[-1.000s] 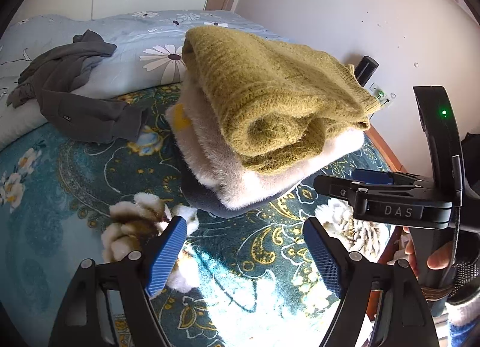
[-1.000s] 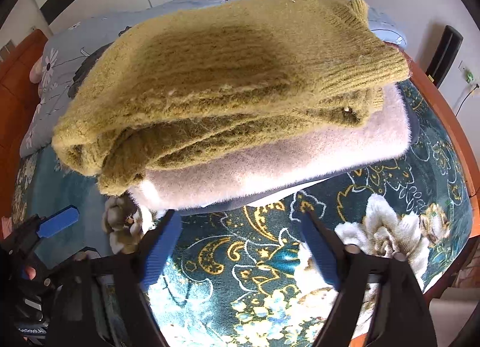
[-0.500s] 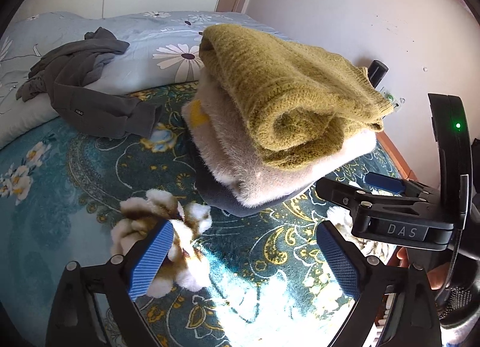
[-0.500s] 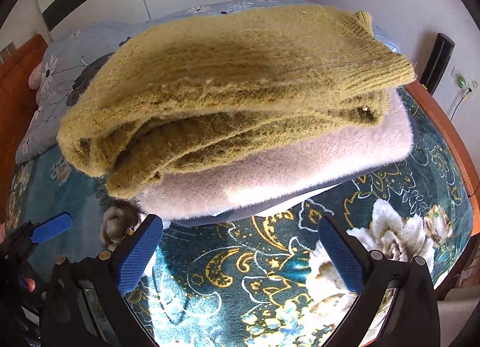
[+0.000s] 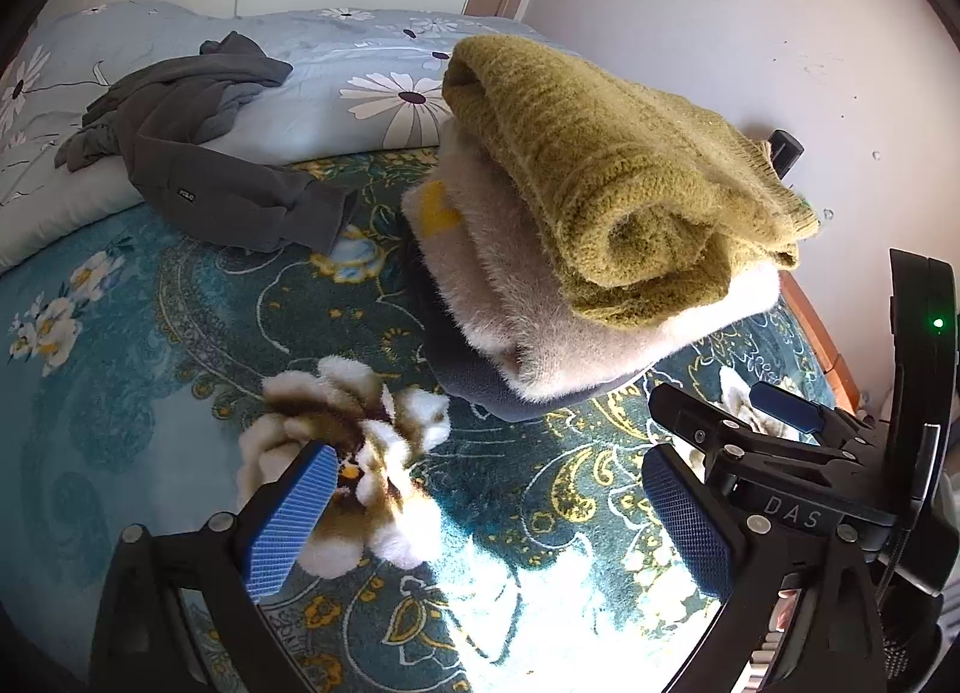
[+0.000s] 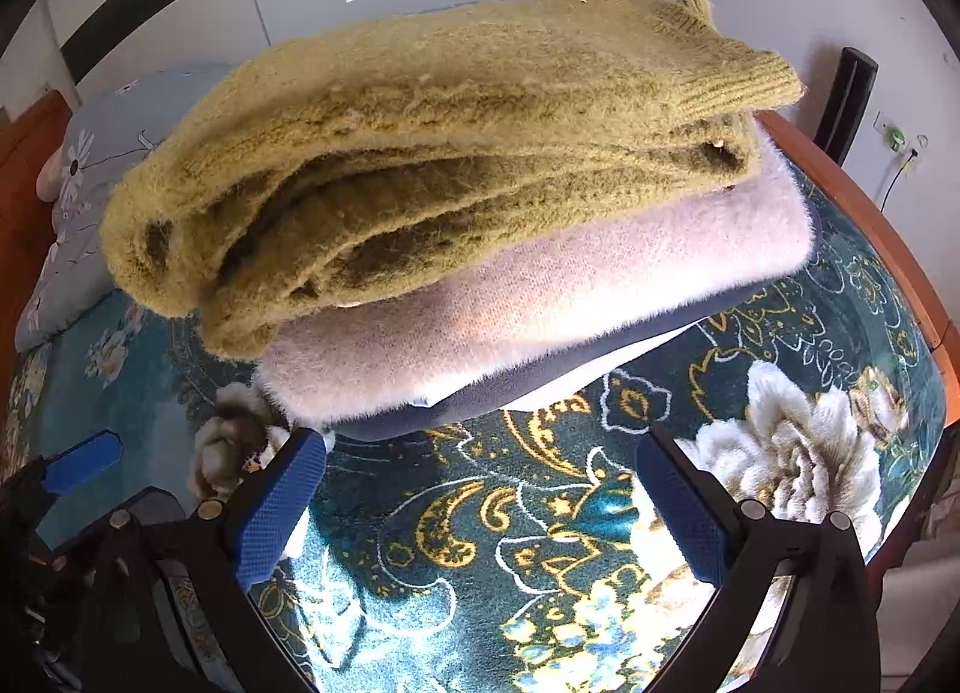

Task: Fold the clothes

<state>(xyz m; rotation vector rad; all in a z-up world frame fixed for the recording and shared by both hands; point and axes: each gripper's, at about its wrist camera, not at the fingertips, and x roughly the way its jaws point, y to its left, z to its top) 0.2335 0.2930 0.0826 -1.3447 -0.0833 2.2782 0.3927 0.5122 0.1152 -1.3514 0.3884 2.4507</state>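
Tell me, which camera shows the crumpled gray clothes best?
The left wrist view: the gray garment lies unfolded in plain sight, draped from the floral pillow onto the bedspread. In the right wrist view the folded stack hides it.

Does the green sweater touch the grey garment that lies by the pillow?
Apart. In the left wrist view, the green sweater sits on top of the folded pile, and bare blanket separates that pile from the grey garment.

Teal floral bedspread (image 5: pixel 150 345) below pale blue daisy-print pillow (image 5: pixel 336 87); black chair back (image 6: pixel 845 93) beyond bedspread's right edge.
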